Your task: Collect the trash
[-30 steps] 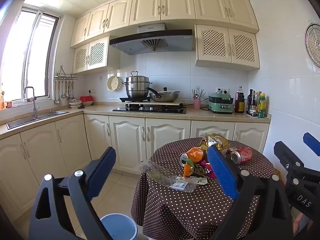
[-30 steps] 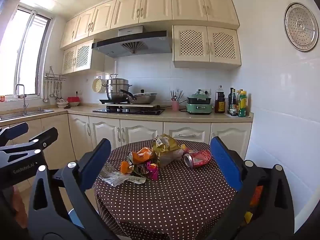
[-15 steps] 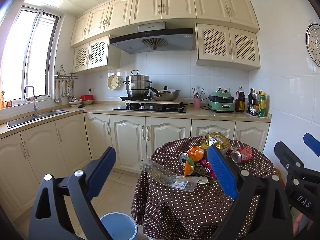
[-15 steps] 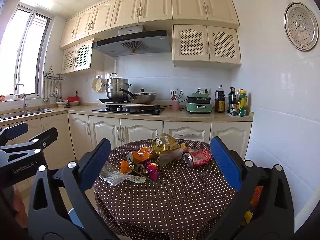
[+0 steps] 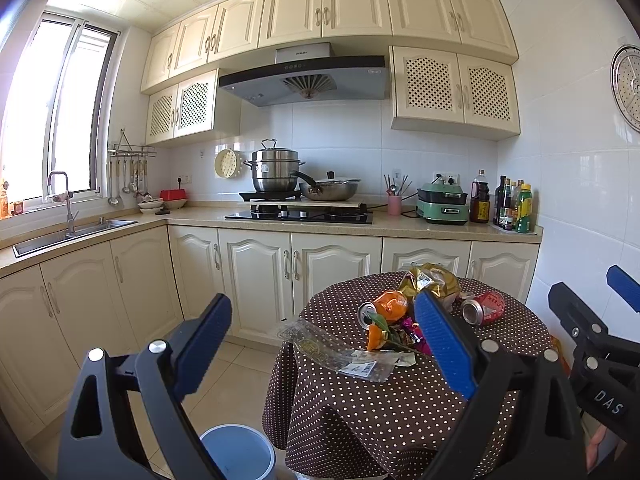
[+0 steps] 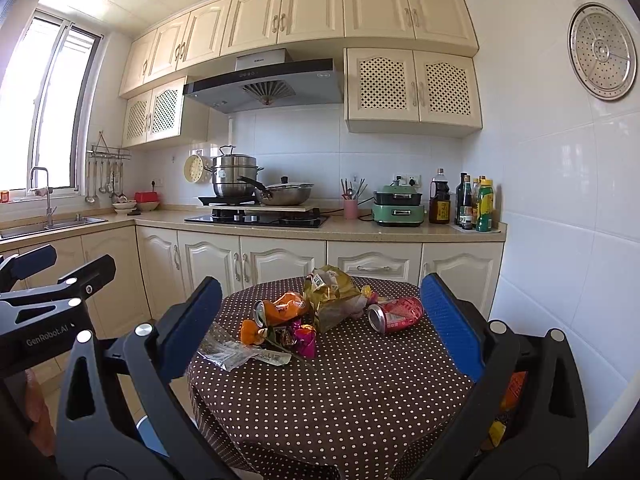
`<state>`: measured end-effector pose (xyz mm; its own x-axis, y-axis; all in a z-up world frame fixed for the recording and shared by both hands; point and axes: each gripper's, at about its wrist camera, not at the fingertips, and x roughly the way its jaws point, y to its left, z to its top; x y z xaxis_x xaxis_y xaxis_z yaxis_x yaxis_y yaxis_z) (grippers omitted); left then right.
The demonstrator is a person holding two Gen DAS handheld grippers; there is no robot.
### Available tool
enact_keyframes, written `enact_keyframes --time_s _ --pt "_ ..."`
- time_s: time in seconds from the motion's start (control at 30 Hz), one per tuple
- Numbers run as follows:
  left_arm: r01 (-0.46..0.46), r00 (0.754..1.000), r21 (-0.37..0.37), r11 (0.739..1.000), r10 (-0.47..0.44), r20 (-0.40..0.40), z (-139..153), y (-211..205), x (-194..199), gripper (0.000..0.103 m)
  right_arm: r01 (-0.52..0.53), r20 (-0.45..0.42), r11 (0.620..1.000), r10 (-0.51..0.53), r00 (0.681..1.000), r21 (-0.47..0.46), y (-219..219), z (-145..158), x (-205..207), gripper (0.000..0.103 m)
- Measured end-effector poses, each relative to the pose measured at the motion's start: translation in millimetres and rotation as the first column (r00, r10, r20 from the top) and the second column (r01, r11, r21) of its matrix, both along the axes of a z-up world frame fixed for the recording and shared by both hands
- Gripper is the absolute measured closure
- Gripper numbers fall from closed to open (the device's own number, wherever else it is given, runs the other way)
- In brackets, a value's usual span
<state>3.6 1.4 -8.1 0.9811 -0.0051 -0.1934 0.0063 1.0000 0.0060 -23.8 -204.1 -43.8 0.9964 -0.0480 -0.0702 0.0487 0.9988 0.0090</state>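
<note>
- Trash (image 6: 320,316) sits heaped on the dotted table (image 6: 360,392); my left gripper (image 5: 320,344) and right gripper (image 6: 320,320) both gape wide, holding nothing.
- Red can (image 6: 396,314) lies on its side and could roll off if nudged.
- Clear wrapper (image 5: 332,350) overhangs the edge above the blue bin (image 5: 236,454); a clumsy pinch may drop it on the floor.

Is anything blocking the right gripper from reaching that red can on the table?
Nothing visible. The right gripper, jaws open, faces the red can across bare tablecloth. The gold bag and wrappers lie to the can's left, off the path.
</note>
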Motion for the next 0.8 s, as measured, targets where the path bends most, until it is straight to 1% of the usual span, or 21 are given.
enact_keyframes --time_s 0.47,0.8 --pt "-0.004 1.0 0.002 1.0 0.004 -0.009 -10.1 0.9 1.2 0.012 -0.002 -0.01 1.0 0.002 1.0 0.0 1.7 -1.9 2.2 0.006" --pt "-0.011 0.999 0.003 1.0 0.011 -0.047 -16.0 7.0 13.8 0.012 0.002 -0.039 1.0 -0.002 0.999 0.012 0.1 -10.8 15.5 0.006"
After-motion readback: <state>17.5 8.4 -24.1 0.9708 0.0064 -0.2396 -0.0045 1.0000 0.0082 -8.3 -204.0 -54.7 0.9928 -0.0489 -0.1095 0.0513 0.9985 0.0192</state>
